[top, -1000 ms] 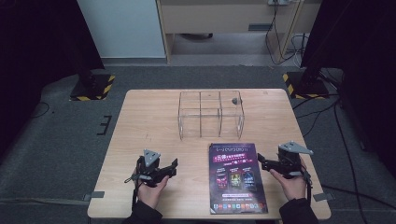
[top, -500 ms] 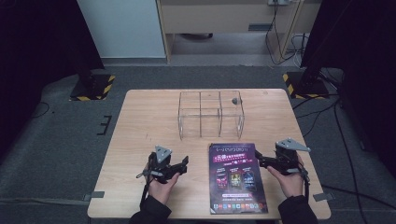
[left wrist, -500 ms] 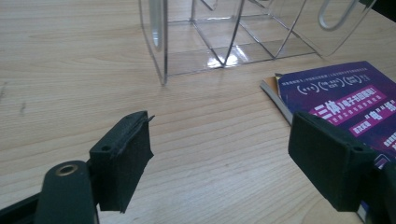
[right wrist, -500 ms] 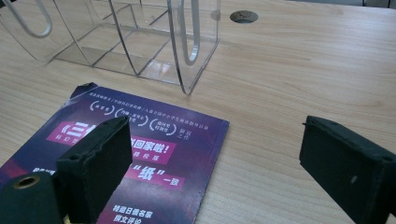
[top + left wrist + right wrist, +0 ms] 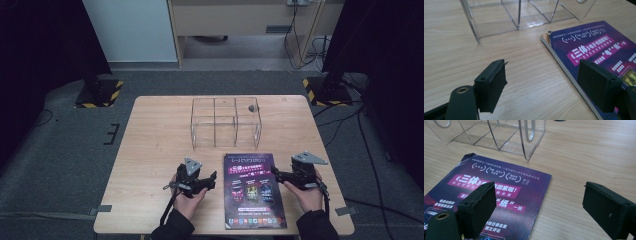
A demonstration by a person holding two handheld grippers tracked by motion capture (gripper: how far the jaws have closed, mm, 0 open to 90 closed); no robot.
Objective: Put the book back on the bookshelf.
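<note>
The table (image 5: 150, 150) is carrying everything here, and beyond both grippers, farther from the person, the clear acrylic organizer (image 5: 226, 122) is standing with its dividers upright. Between the two grippers the purple book (image 5: 252, 190) is lying flat, cover up, its long edges running away from the person.

The left gripper (image 5: 209, 181) is sitting just to the left of the book's left edge, jaws spread wide and holding nothing. In the left gripper view (image 5: 544, 87) one jaw is hanging over bare wood and the other over the cover's edge, with the spine corner just ahead.

The right gripper (image 5: 276, 175) is closing on the book's right edge, likewise gaping and empty. In the right gripper view (image 5: 536, 212) one jaw is hovering above the cover while the other is over the table beside it.

By the look of it, this is the approach step: both tools are lining up on opposite edges of the book, with no grip made yet. The next move probably calls for getting a jaw under an edge, tricky with a thin book lying flat on wood, then pinching.

Against the picture a second ago, the left gripper is now much closer to the book, having swung in from the left, and its grey top plate is now showing; the right one has barely shifted.
</note>
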